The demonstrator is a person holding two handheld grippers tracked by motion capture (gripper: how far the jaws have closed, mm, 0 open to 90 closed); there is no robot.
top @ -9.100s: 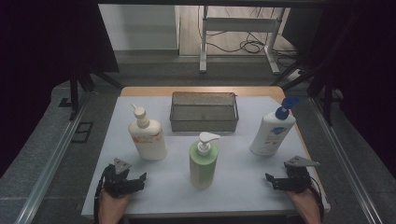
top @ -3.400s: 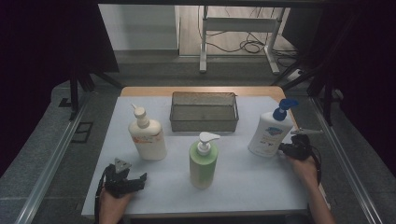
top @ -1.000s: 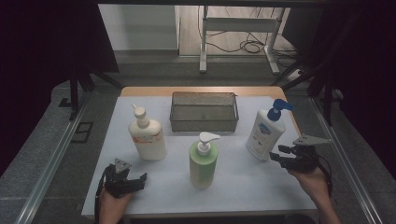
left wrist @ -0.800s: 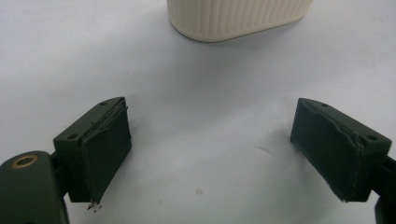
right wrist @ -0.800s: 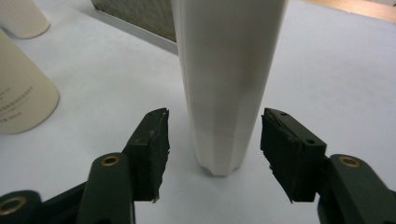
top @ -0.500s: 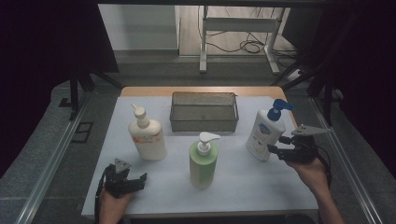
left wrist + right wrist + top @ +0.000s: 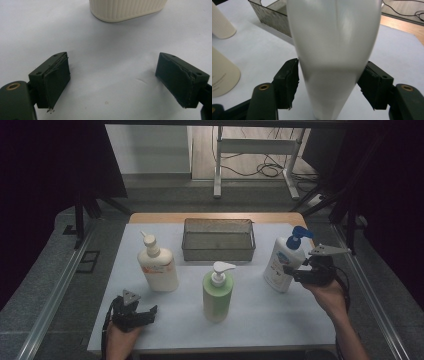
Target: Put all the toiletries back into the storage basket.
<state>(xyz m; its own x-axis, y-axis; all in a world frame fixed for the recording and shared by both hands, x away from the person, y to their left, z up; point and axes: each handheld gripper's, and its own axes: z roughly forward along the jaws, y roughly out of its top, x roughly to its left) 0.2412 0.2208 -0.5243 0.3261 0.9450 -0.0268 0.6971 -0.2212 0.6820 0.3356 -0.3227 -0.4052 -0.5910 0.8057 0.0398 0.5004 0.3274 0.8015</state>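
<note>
Has just been spreading the right tongs (image 7: 330, 65) wider, with the white bottle (image 7: 282, 262) between the pads. Shows, in the right gripper view, a pad (image 7: 290, 75) lying against each flank of the bottle, at the narrow lower part where the body starts to swell. Looks like a light hold rather than a hard squeeze; cannot be told for sure. Sits higher on the bottle than a second ago, when the hand was lower and nearer the front edge. Reads as a regrip: loosening low down, sliding up, seeking a better bite on the wider body.

Keeps the bottle upright with its base on the tabletop (image 7: 280, 320), at the far right, just right of the wire basket (image 7: 218, 252), blue pump head on top. Stands about where it stood a second ago, so no lift yet. Probably means the move into the basket is only being prepared.

Holds the left tongs (image 7: 112, 72) wide open and empty at the near left, as before, with bare tabletop between the pads and the cream bottle (image 7: 125, 10) just beyond. Leaves the green bottle (image 7: 217, 292) untouched in the near middle, apart from both hands.
</note>
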